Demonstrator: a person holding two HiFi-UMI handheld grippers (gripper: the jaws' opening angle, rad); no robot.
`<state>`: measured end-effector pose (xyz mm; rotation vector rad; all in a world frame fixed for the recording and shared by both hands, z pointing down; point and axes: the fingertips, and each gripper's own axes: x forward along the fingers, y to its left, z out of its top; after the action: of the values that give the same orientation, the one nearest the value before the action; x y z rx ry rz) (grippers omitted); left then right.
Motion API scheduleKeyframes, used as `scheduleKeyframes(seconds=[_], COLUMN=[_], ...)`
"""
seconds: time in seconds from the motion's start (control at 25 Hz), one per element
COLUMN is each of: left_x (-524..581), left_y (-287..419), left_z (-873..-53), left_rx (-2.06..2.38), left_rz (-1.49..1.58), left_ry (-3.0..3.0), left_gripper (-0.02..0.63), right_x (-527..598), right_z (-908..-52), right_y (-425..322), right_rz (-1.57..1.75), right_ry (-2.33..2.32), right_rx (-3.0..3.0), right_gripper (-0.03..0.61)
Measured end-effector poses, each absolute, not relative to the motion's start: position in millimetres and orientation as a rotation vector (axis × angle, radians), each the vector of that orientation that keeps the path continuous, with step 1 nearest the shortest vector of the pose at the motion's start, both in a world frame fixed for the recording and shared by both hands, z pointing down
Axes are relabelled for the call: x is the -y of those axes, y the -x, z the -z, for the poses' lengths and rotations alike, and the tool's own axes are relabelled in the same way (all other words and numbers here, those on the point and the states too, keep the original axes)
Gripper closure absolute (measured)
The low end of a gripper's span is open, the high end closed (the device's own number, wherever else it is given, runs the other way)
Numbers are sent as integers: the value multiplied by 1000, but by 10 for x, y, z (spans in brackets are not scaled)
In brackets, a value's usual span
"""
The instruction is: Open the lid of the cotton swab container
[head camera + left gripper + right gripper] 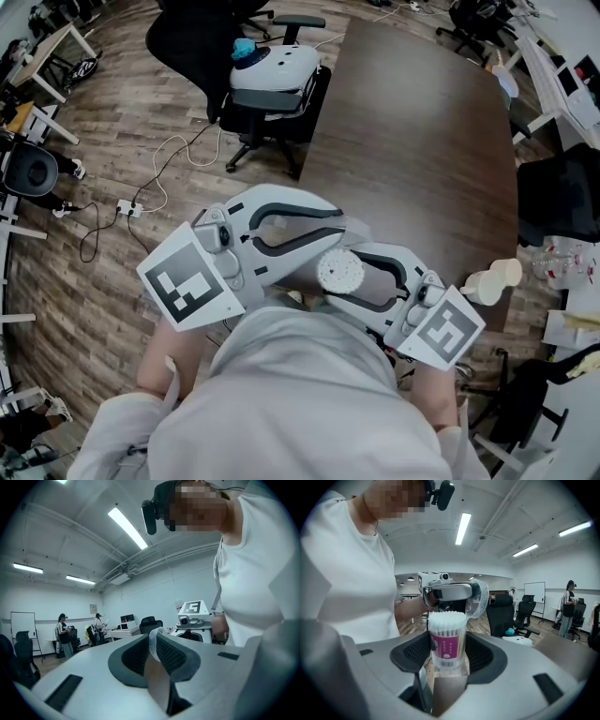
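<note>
Overhead, a brown table (pixel 412 141) lies at twelve o'clock and an office chair (pixel 272 84) at eleven, with cables (pixel 159 187) on the floor at ten. The right gripper (pixel 447 652) clamps the cotton swab container (pixel 446 641), which is packed with swabs (pixel 446 618). The left gripper (pixel 154 653), its jaws narrow, pinches the clear lid (pixel 480 597) at the container's one o'clock.

The person holds both grippers close in front of the chest, with the tips meeting. The left gripper (pixel 153 653) has its jaws almost together and pinches the edge of the clear lid (pixel 153 641). The right gripper (pixel 446 654) has its jaws wide and squeezes the cotton swab container (pixel 447 637), which stands upright.
</note>
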<state>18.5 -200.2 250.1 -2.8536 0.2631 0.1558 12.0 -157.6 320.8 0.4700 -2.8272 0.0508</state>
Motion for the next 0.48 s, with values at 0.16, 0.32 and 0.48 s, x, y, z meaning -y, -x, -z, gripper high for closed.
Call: scheduleKeyframes(seconds=[0.16,0.32,0.48], left_x=[2036,2063,2102], left_y=[-196,-213,-212], left_z=[-2585,-2683,-2788], left_rx=[-217,-150,-129], left_rz=[-32,110,207], left_ry=[2807,2730,2709], left_gripper=[557,557,557], right_x=[1573,1579,1587], right_z=[-3200,-3210,-3220], right_y=[-156,-159,-144], right_rz=[-59,-54,-62], right_ry=[-480,-484,-478], right_rx=[2822,2823,2818], right_gripper=[336,336,336])
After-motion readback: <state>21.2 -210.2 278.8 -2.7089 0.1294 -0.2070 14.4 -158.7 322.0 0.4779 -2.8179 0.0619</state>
